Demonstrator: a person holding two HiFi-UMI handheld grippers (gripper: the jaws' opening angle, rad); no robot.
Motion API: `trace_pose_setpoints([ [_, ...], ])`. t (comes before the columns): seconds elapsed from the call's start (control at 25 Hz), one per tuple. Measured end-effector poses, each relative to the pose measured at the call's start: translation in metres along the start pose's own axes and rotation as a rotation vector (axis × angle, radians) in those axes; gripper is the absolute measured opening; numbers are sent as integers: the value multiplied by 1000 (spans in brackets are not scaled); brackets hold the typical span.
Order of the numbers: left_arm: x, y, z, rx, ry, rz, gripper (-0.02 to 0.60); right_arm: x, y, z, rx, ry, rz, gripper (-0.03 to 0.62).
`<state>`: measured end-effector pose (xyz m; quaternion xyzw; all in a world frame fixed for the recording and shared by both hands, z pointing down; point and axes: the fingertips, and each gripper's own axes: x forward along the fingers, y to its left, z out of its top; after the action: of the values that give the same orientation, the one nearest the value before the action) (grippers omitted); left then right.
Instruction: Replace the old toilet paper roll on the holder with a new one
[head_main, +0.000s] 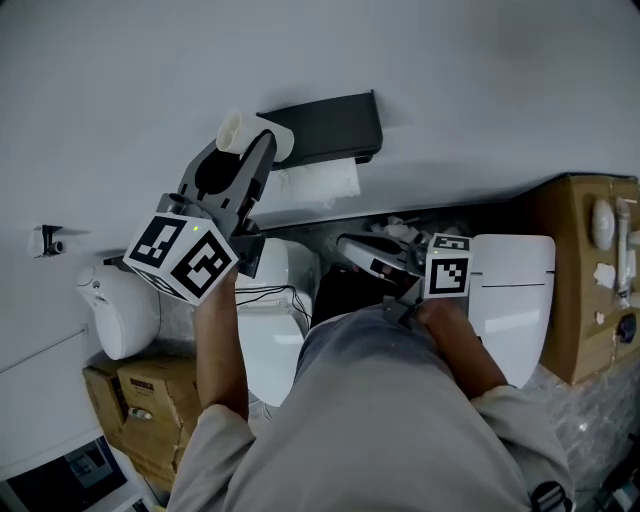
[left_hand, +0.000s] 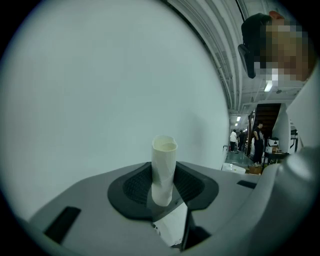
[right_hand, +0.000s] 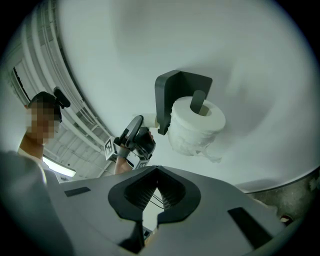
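An empty whitish cardboard tube (left_hand: 163, 167) stands upright between the dark pads of my left gripper (left_hand: 163, 189), which is shut on it. In the head view the tube (head_main: 234, 130) is held up against the wall, just left of the black wall holder (head_main: 330, 125). A full white paper roll (right_hand: 195, 125) hangs on the holder (right_hand: 172, 85), with a loose sheet trailing below; the roll (head_main: 318, 180) also shows under the holder's lid. My right gripper (right_hand: 159, 187) is shut and holds nothing. It sits lower and to the right (head_main: 347, 245), apart from the holder.
Below the wall stand white toilets (head_main: 512, 300) (head_main: 270, 330) and another white fixture (head_main: 120, 305). Cardboard boxes sit at the left (head_main: 150, 395) and right (head_main: 585, 280). People stand far off down the hall (left_hand: 257, 140).
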<state>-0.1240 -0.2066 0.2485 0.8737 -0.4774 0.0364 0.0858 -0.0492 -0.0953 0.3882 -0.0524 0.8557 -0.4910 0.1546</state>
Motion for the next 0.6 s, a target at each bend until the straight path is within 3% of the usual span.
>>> trace_pose_setpoints([
  [0.36,28,0,-15,78,141,-88,126,-4,-3,4,0,-27,-12,17],
  [0.6,33,-6,-16,117,151,-121,127,-4,-7,6,15,-32,-17,17],
])
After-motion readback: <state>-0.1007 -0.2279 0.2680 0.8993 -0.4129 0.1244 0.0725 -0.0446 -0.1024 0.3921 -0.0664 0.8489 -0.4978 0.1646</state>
